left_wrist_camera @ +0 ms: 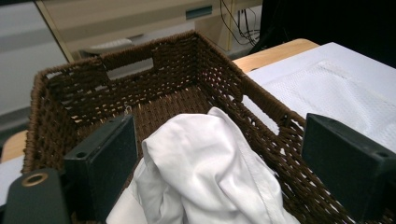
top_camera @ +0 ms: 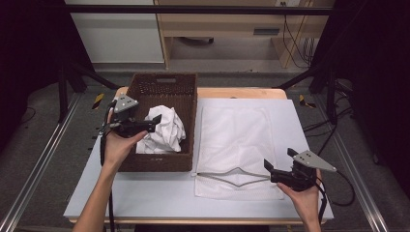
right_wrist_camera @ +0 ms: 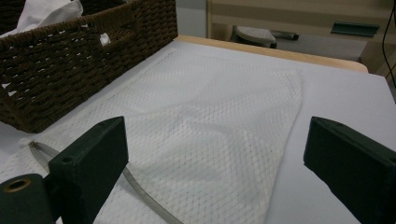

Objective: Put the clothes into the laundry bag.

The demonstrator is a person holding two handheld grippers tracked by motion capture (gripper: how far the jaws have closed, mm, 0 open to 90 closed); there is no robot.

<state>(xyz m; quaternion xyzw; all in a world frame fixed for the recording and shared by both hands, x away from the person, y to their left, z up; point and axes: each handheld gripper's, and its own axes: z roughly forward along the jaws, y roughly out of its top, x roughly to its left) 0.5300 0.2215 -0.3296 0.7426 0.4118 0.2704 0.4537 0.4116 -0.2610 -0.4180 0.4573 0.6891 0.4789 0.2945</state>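
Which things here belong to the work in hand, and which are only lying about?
Belonging to the work:
white cloth in the wicker basket
white mesh bag, its zipper open
left tool, open over the cloth
right tool, open at the bag

Only lying about:
cables on the floor
wooden furniture behind the table

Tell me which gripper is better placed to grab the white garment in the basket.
Left. The left gripper hangs open over the white garment in the wicker basket, its jaws either side of the cloth. The right gripper is open too, but down by the mesh bag's zipper edge.
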